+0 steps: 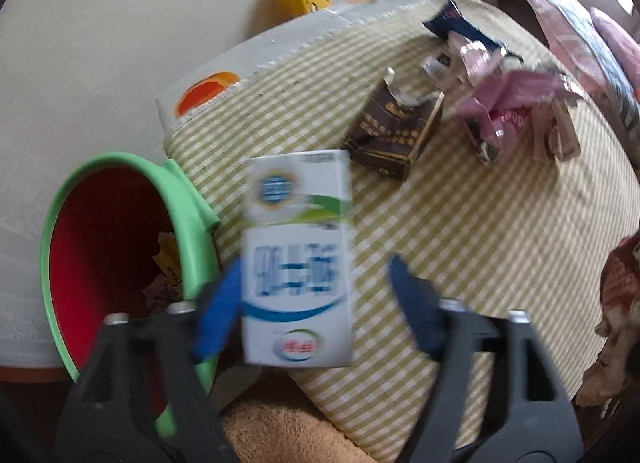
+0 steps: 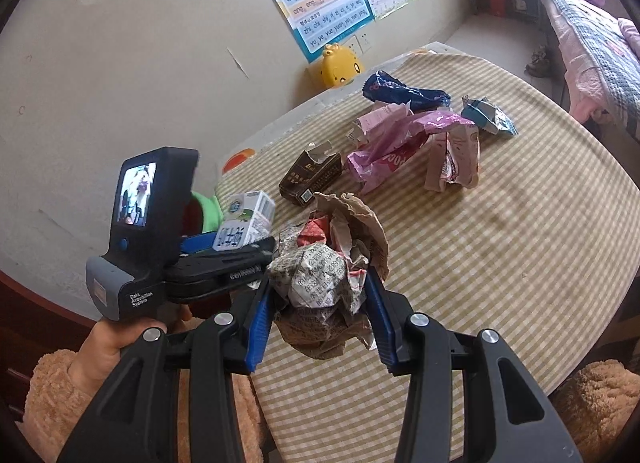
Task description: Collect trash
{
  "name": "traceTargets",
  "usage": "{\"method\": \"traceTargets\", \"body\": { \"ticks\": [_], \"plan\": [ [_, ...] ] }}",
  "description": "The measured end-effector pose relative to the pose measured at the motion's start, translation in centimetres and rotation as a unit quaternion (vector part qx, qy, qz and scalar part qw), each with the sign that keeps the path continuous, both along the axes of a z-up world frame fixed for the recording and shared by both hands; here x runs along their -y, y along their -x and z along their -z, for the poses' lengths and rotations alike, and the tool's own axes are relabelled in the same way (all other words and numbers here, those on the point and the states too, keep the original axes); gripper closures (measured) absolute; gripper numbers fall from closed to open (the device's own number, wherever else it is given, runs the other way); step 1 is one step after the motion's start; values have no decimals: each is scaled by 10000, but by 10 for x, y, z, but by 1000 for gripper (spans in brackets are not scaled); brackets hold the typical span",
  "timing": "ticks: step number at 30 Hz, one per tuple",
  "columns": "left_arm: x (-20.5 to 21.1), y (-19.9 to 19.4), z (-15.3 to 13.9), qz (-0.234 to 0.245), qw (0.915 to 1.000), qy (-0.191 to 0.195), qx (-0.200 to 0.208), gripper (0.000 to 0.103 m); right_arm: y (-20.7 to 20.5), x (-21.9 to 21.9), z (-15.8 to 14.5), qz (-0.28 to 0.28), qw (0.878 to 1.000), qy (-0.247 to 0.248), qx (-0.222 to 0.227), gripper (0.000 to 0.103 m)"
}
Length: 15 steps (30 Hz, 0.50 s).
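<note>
A white milk carton stands between the fingers of my left gripper, beside a green bin with a red inside. The left finger touches the carton; the right finger stands apart, so the jaws are open. The carton also shows in the right wrist view. My right gripper is shut on a crumpled wad of newspaper and brown paper above the checked tablecloth. A dark cigarette box lies on the cloth.
Pink and purple wrappers, a blue wrapper and a crumpled blue-grey packet lie at the table's far side. A yellow toy sits by the wall. A bed stands at the right.
</note>
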State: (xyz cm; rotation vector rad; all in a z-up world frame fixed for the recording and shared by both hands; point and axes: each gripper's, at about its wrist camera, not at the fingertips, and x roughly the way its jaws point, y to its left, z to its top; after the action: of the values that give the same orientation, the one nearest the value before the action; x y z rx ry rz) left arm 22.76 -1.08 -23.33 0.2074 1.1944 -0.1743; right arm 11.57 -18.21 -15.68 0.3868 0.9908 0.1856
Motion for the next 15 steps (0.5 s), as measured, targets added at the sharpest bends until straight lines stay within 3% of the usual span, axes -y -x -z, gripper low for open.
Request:
{"method": "traceTargets", "body": {
  "ticks": [4,9,15],
  "plan": [
    [-28,1,-9,-512,9960,726,48,53,-2,-6,0,-54,10000,23,13,61],
    [-73,24,-49,-1117,9844,1133,750,53,-9,-25,0,-291,9995,17,91,61],
    [-139,39,-73,-1975,9675,734,1398,53,-28,-72,-10,-949,9948,-126,341,61]
  ]
}}
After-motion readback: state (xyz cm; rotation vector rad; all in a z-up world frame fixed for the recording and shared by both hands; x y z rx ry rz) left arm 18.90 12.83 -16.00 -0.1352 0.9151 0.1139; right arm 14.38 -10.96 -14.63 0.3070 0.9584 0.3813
